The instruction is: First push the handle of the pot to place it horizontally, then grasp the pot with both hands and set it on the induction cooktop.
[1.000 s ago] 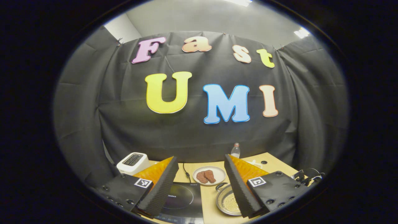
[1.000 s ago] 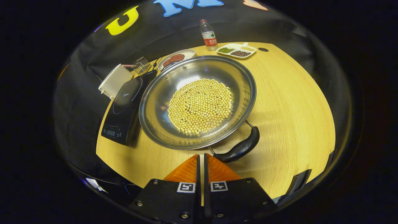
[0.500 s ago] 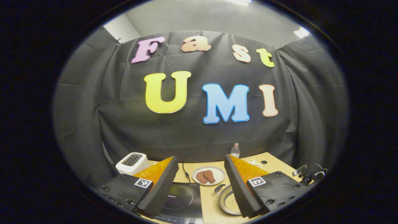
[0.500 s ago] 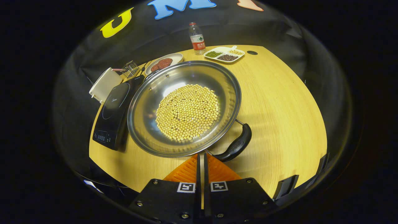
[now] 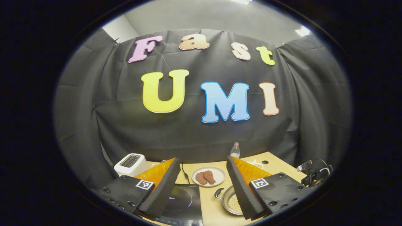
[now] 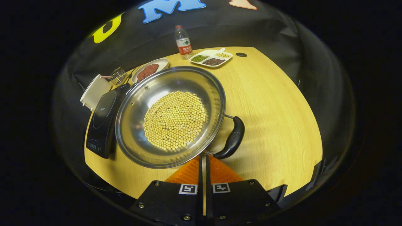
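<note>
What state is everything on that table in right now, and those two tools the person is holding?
Pot: on table beside cooktop, holds beans.
Pot handle: free, ungripped.
Induction cooktop: bare.
Bottle: upright, capped.
Plate: holds brown food.
Divided dish: filled.
Left tool: open.
Right tool: shut, empty.

Pot (image 6: 132, 103): polished metal, mirror-glossy; handle (image 6: 233, 138) black glossy plastic. Induction cooktop (image 6: 101, 121): smooth black glass, glossy. Worktop (image 6: 276, 119): pale wood grain, satin. Bottle (image 6: 183, 43): clear plastic. Booth wall (image 5: 194, 135): matt black cloth, creased.
</note>
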`<action>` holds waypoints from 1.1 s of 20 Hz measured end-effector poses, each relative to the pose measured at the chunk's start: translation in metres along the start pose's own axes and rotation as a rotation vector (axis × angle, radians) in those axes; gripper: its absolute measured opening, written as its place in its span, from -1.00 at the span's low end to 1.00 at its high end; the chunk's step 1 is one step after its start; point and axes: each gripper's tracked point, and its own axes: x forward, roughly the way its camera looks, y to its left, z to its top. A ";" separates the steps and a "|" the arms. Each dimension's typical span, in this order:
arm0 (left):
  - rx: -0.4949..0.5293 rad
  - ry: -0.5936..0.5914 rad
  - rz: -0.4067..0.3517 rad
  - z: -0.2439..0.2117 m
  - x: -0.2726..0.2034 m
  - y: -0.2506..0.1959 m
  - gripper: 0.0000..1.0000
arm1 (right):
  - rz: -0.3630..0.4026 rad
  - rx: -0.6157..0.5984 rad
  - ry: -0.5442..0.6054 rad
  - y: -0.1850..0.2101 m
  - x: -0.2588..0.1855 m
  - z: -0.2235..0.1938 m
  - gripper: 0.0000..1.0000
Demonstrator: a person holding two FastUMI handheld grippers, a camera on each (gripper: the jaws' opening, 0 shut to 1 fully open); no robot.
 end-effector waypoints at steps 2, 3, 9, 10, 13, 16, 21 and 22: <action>0.002 0.005 -0.004 -0.001 0.004 -0.004 0.89 | -0.012 0.006 -0.004 -0.009 0.003 0.007 -0.92; 0.000 0.009 -0.007 -0.001 0.005 -0.006 0.89 | -0.018 0.009 -0.004 -0.013 0.004 0.011 -0.92; 0.016 0.011 -0.025 0.002 0.017 -0.022 0.89 | -0.062 -0.016 -0.016 -0.038 0.014 0.036 -0.92; 0.017 0.012 -0.026 0.002 0.018 -0.023 0.89 | -0.070 -0.025 -0.017 -0.042 0.017 0.041 -0.92; 0.022 0.015 -0.024 0.004 0.022 -0.025 0.89 | -0.096 -0.053 -0.017 -0.054 0.025 0.052 -0.92; 0.022 0.021 -0.015 0.003 0.024 -0.025 0.89 | -0.112 -0.080 -0.013 -0.062 0.032 0.060 -0.92; 0.022 0.027 0.013 0.001 0.024 -0.018 0.89 | -0.124 -0.104 -0.023 -0.069 0.046 0.079 -0.92; 0.021 0.029 0.018 0.000 0.023 -0.016 0.89 | -0.126 -0.111 -0.025 -0.070 0.048 0.081 -0.92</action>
